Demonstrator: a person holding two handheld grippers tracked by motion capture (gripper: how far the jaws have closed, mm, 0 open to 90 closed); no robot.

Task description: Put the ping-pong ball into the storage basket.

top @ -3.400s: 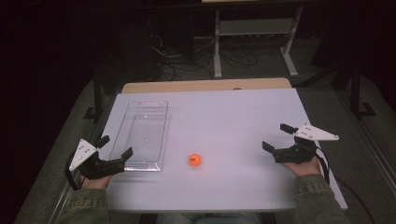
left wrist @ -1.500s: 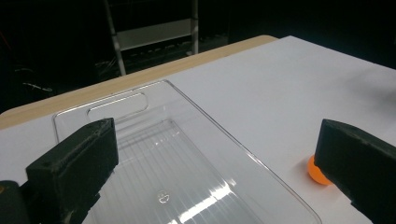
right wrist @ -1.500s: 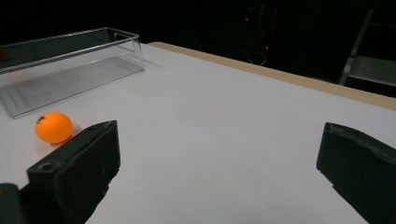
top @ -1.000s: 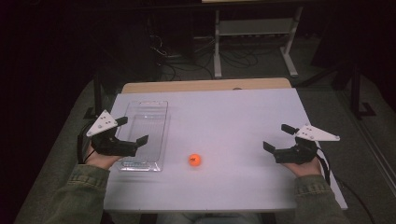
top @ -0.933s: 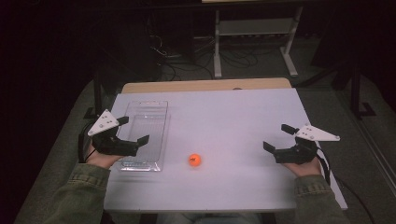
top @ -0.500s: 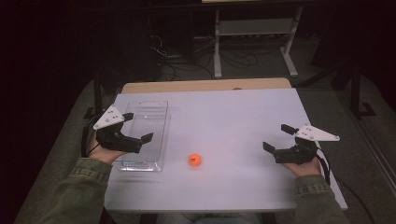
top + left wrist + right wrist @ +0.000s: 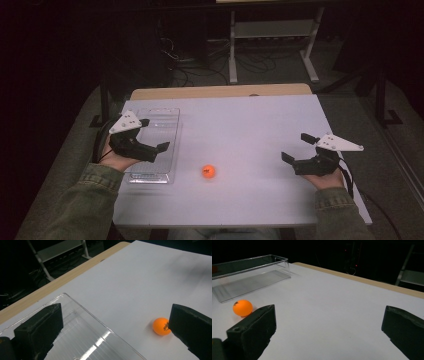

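The small orange ball (image 7: 209, 171) rests on the white surface (image 7: 250, 130), just beside the near right corner of the clear rectangular plastic tray (image 7: 167, 117) and not touching it. The tray lies with its long axis running away from the person, along the left side of the surface.

The left gripper (image 7: 152, 137) hovers over the near half of the tray, fingers (image 7: 40, 327) spread wide apart and holding nothing. In the left gripper view, the ball (image 7: 162, 326) sits to the right of the tray wall (image 7: 100, 322), partly behind the right-hand finger. It therefore lies off to that side of the fingers, not between them.

The right gripper (image 7: 297, 147) is held well apart from the ball, near the right edge of the surface, fingers likewise spread and empty. In the right gripper view, the ball (image 7: 242, 307) appears far off, beyond the left-hand finger (image 7: 253, 330).

Judgement: the left gripper is the nearer one. A pick would require it to shift sideways off the tray and downward until the ball lies centred between the fingers.
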